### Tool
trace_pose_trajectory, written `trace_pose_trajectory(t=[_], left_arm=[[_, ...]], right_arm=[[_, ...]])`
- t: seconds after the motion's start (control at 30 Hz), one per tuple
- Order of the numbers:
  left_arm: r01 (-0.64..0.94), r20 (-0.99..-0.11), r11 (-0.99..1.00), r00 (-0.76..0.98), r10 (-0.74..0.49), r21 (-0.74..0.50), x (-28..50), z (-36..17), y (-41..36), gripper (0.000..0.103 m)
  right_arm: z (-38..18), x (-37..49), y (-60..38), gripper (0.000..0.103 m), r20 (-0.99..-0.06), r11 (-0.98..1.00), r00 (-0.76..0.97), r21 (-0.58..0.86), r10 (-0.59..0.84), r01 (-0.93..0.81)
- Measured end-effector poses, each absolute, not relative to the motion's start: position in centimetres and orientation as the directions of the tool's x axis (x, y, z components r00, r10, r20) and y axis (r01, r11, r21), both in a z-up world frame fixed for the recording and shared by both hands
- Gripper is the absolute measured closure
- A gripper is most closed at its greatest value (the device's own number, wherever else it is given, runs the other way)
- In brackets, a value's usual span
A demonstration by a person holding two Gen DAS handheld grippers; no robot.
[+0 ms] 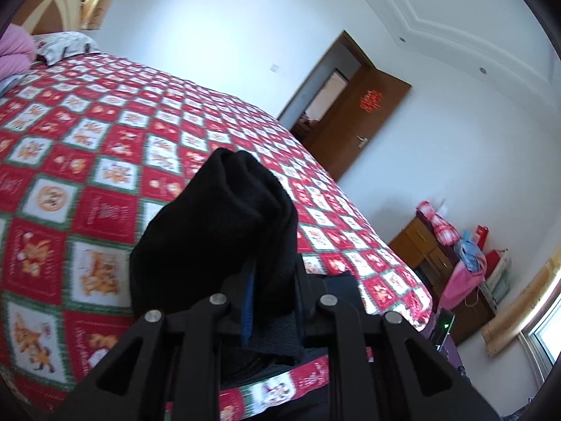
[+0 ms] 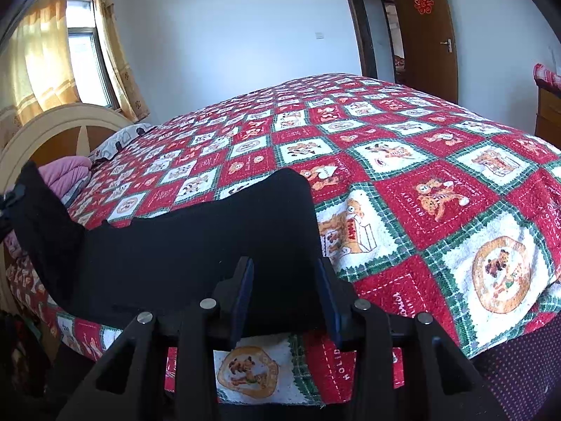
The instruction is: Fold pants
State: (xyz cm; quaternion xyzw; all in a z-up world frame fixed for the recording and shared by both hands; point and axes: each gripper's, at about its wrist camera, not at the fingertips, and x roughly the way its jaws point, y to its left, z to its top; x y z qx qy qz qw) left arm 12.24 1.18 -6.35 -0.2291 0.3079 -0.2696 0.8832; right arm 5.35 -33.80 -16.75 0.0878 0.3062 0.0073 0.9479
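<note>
- A pair of black knit fabric pants [image 2: 196, 245] is held above the near edge of a bed under a red, white and green patchwork quilt [image 2: 438, 189].
- The left gripper [image 1: 270, 294] clamps a bunched, layered end of the cloth.
- The right gripper [image 2: 285, 298] pinches another edge between its blue pads [image 2: 243, 294].
- Judging by the doubled layers, one fold appears made; laying flat and further folds seemingly remain.

The left gripper [image 1: 270, 301] has its fingers [image 1: 247, 312] clamped on bunched black pants [image 1: 214, 231], which rise ahead of them over the quilted bed [image 1: 87, 147].
</note>
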Motion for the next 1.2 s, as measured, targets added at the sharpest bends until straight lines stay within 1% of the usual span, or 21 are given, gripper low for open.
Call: trace_pose_trajectory(t=[0.23, 0.5, 0.9, 1.03, 1.2], left_arm=[[0.431, -0.425, 0.728, 0.607, -0.671, -0.533, 12.7, -4.6, -3.3, 0.084], [0.513, -0.466, 0.699, 0.521, -0.715, -0.498, 13.6, -4.5, -7.9, 0.084], [0.549, -0.57, 0.689, 0.406, -0.714, -0.473, 15.4, -6.8, -14.9, 0.084], [0.553, -0.598, 0.688, 0.375, -0.708, -0.469, 15.7, -8.0, -17.0, 0.084], [0.558, -0.64, 0.711, 0.367, -0.675, -0.429, 16.1, -10.2, -19.0, 0.084]], right_arm=[[-16.7, 5.3, -33.7, 0.064, -0.572, 0.988, 0.819, 0.143, 0.036, 0.057], [-16.6, 5.2, -34.1, 0.064, -0.564, 0.985, 0.826, 0.153, 0.024, 0.076], [-16.1, 4.7, -35.8, 0.064, -0.538, 0.967, 0.843, 0.203, -0.022, 0.154], [-16.4, 4.9, -36.3, 0.064, -0.547, 0.96, 0.837, 0.231, -0.009, 0.161], [-16.5, 5.0, -36.1, 0.064, -0.552, 0.961, 0.834, 0.234, 0.004, 0.149]])
